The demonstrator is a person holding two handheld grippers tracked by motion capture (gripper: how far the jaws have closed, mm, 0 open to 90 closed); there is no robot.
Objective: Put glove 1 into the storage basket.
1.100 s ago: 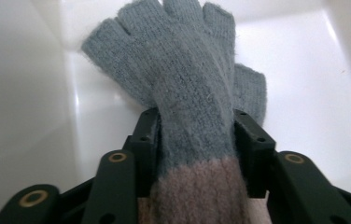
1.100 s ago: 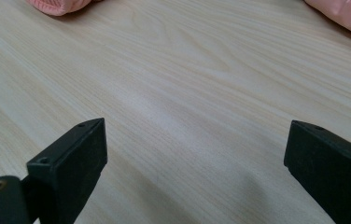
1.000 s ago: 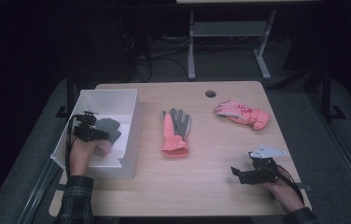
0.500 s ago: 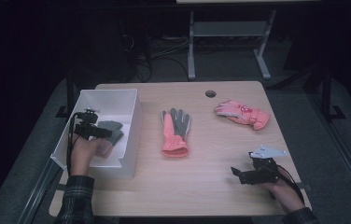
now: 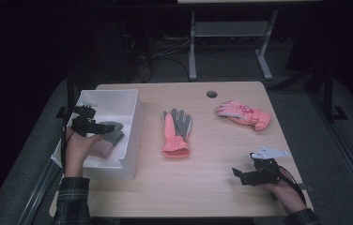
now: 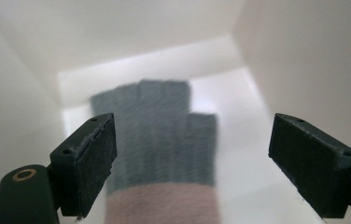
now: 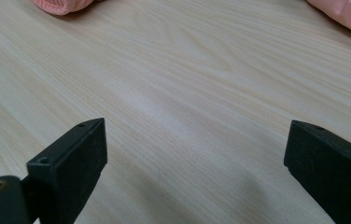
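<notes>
Inside the white bin point(image 5: 132, 117), the left gripper point(image 6: 192, 154), jaws just opened wide, hangs over the grey-and-pink glove point(image 6: 162, 140) lying loose on the floor, walls close on both sides. Right gripper point(image 7: 194, 163) gapes above bare table point(image 7: 187, 84).

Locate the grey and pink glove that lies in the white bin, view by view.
High view: the grey and pink glove lies in the white bin at left, beside the open left tool.
Left gripper view: glove at centre, blurred, between the open jaws but below them, untouched.
Right gripper view: not in it.
Shared landmark: the bin's white walls.
</notes>
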